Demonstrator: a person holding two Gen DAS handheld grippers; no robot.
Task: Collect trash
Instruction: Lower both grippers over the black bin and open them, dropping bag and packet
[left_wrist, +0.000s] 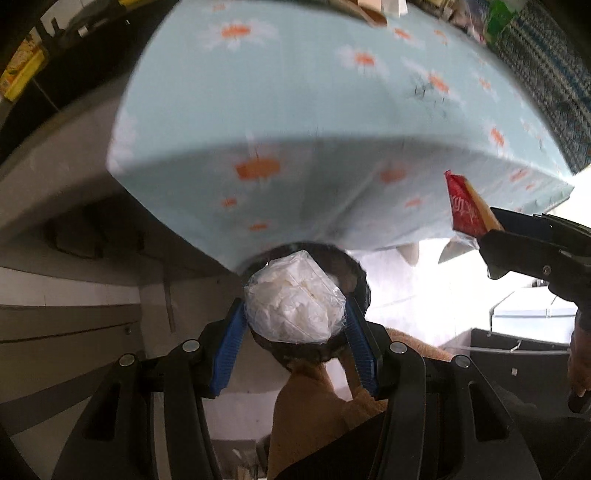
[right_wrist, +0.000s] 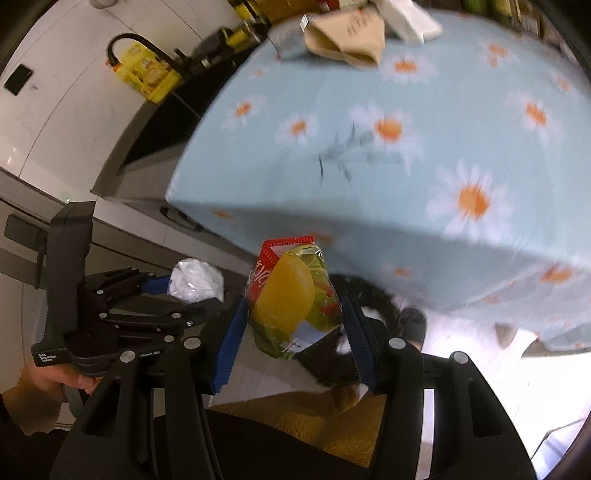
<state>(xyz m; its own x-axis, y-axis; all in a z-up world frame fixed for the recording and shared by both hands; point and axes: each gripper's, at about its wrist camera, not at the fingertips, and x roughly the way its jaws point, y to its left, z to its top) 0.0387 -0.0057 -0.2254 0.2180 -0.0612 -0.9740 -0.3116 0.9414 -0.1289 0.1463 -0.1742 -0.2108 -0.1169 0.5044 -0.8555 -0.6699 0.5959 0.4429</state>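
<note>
Left gripper (left_wrist: 293, 314) clamps the white wad (left_wrist: 291, 301) above the black bin (left_wrist: 356, 275), ready for dropping; right gripper (right_wrist: 291, 314) clamps the juice carton (right_wrist: 291, 295) beside the bin.

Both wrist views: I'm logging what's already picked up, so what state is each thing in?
Left gripper: shut on the clear bag.
Clear bag: crumpled, stuffed with white paper, held above the bin.
Right gripper: shut on the snack packet.
Snack packet: creased, held upright.
Black bin: open, under the table edge.
Brown paper bag: crumpled, lying on the tablecloth.
</note>
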